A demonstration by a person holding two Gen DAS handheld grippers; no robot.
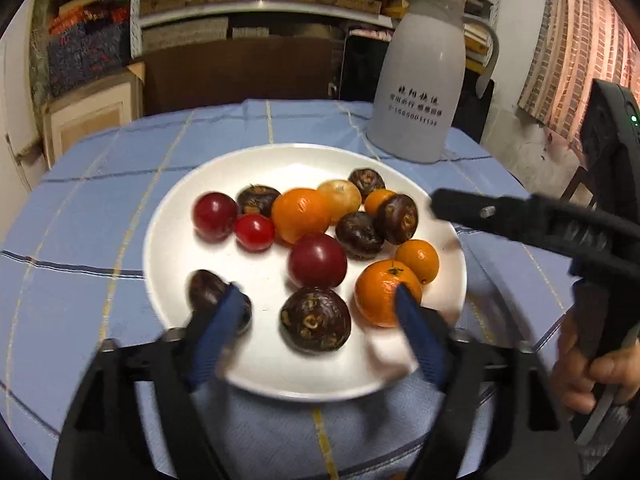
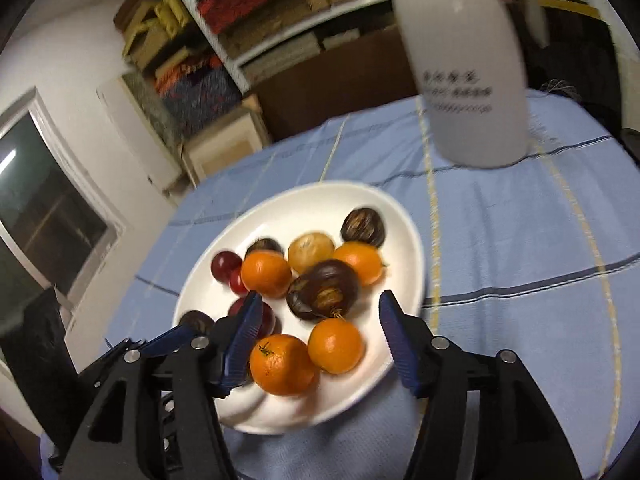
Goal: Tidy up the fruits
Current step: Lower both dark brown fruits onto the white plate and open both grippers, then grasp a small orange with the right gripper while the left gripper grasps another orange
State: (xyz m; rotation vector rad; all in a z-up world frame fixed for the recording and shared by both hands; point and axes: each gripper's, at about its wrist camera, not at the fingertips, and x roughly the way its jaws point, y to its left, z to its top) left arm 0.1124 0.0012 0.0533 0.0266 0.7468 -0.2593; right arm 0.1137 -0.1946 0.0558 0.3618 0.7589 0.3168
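A white plate (image 1: 176, 216) (image 2: 408, 240) on the blue checked cloth holds several fruits: oranges, red plums, a cherry tomato (image 1: 254, 232), a yellowish fruit (image 1: 340, 200) and dark brown chestnuts. My left gripper (image 1: 320, 295) hovers open over the plate's near side. A large chestnut (image 1: 316, 320) lies between its blue fingers, untouched, and a stemmed mandarin (image 1: 380, 292) sits by the right finger. My right gripper (image 2: 320, 300) also stands open and holds nothing, above a mandarin (image 2: 280, 364), an orange (image 2: 336, 344) and a chestnut (image 2: 322, 290). It reaches in from the right in the left wrist view (image 1: 440, 204).
A tall white jug (image 1: 420, 80) (image 2: 468, 60) with black lettering stands behind the plate at the back right of the table. A person's hand (image 1: 592, 372) grips the right tool's handle. Shelves of stacked goods and a brown board fill the background.
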